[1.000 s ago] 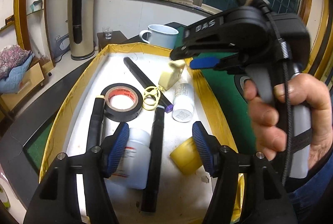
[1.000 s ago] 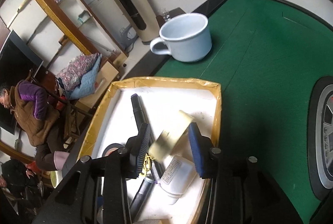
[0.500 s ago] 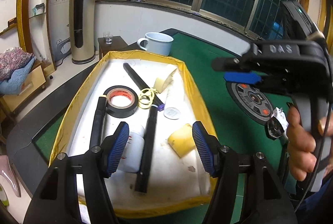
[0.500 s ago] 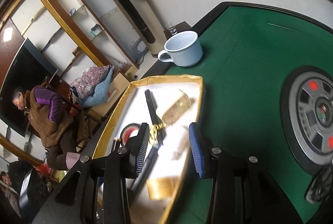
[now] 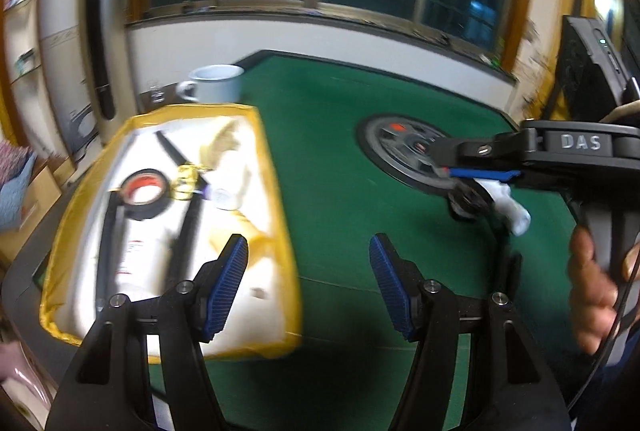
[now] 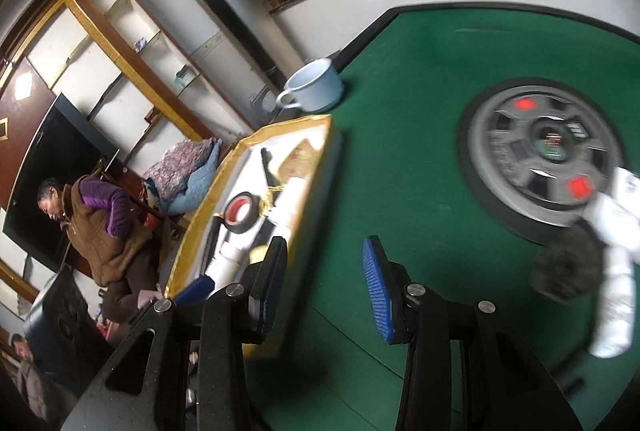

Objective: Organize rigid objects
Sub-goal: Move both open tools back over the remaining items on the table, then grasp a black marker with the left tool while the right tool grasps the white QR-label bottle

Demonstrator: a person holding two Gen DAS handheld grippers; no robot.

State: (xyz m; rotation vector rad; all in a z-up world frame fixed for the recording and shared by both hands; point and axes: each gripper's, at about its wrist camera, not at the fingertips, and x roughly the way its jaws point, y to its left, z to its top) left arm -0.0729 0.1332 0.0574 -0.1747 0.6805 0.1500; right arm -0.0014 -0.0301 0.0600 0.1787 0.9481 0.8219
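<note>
Left gripper (image 5: pixel 308 283): ribbed blue pads apart, nothing between; lower centre, over green felt.
Right gripper (image 6: pixel 324 285): ribbed blue pads apart, empty.
Tray (image 5: pixel 276 191): rectangular, yellow-rimmed, white floor; left of frame.
Tape (image 5: pixel 144 193): black roll, in tray.
Bottle (image 6: pixel 616 271): white, cylindrical, blurred; right edge, on felt.
Mug (image 5: pixel 214 85): white, beyond tray.

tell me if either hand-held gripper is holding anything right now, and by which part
Nothing is held. The left hand-held gripper and the right hand-held gripper both stand open over bare green table, with nothing between the pads.
</note>
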